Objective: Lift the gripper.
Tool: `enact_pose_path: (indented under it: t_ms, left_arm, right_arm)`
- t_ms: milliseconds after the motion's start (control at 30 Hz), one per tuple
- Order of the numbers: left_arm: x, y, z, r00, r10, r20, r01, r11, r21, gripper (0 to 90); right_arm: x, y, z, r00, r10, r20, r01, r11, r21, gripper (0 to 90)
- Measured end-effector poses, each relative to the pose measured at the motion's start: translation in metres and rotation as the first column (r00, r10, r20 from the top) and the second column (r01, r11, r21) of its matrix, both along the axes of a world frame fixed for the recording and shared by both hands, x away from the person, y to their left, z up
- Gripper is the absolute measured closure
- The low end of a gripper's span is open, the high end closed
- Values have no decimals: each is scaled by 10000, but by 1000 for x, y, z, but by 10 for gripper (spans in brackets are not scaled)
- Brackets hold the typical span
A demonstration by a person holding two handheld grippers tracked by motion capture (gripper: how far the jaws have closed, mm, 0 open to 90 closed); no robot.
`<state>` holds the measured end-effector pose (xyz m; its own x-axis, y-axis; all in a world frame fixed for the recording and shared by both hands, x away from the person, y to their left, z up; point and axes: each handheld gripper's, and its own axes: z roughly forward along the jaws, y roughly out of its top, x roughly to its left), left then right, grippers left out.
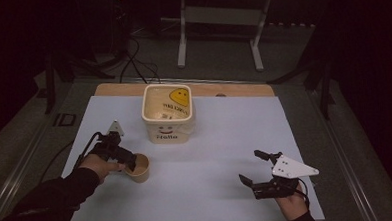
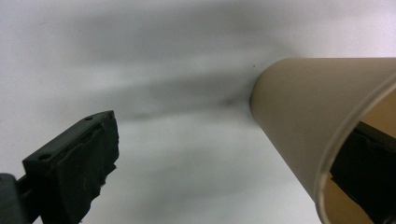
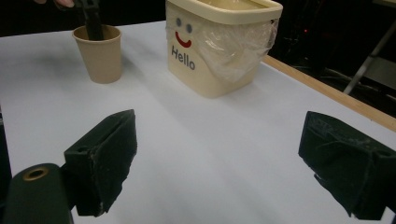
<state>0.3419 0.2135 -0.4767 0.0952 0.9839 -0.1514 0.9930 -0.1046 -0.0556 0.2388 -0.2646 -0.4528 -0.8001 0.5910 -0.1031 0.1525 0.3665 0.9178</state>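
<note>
Tan paper cup (image 1: 140,168) stands near the counter's (image 1: 211,155) left edge, the left gripper (image 1: 128,162) spread astride its wall; the right gripper (image 1: 251,168) hangs spread near the right front corner.

Matt tan paper on the cup (image 1: 139,169), smooth wall, thin rolled rim catching a pale edge in the left gripper view. The bucket (image 1: 167,113) reads as cream plastic with a soft sheen, and a clear crinkled plastic film (image 3: 236,46) hangs glossy over its side. The desk (image 1: 211,155) wears a smooth matt white sheet, bare wood (image 1: 243,90) along the far edge. Left tongs (image 1: 130,163) and right tongs (image 1: 251,169): black, dull, pads (image 3: 105,158) rough and scuffed
</note>
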Motion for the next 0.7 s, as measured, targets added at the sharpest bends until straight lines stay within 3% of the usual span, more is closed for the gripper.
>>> enact_pose_path:
  t_ms: [400, 700]
  left_arm:
    - [2, -1, 5, 10000, 34, 18, -34, 10000, -31, 6]
    - [5, 1, 26, 9997, -221, 120, 221, 9997, -35, 6]
  right_arm:
    - [-1, -1, -1, 10000, -10, -18, 10, 10000, -91, 114]
    - [-1, 0, -1, 10000, 22, -18, -22, 10000, -58, 113]
